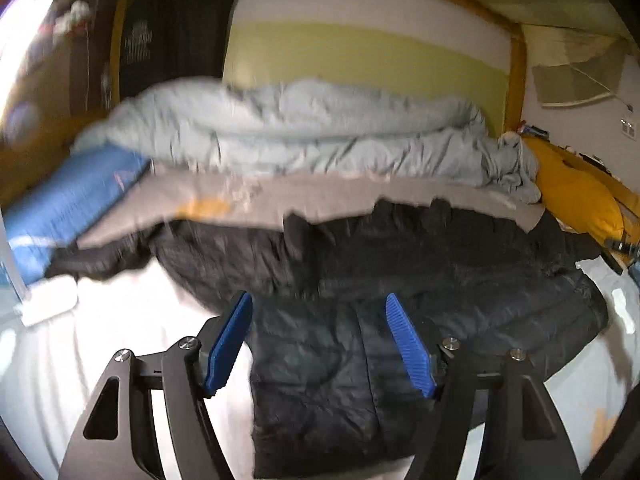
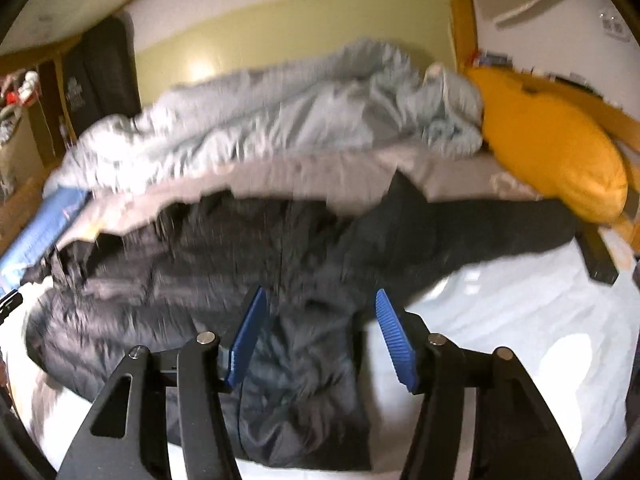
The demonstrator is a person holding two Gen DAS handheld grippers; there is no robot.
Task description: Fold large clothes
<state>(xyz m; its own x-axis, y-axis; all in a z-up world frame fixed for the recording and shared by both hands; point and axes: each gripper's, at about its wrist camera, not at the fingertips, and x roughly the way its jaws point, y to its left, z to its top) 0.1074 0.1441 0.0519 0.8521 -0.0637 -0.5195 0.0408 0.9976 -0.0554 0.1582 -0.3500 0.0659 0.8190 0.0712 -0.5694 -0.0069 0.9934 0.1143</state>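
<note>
Both grippers, left gripper and right gripper, hover with jaws apart, nothing between them. Black puffer jacket lies spread on the white sheet, one sleeve reaching toward the yellow pillow. Best next: pinch that sleeve's edge, fold inward, keep layers flat. Dark wall hanging print unreadable.

White sheet lies free right of jacket; duvet blocks behind.

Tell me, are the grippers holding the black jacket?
No. The left gripper and right gripper are both open above the black jacket, with nothing pinched between them.
</note>
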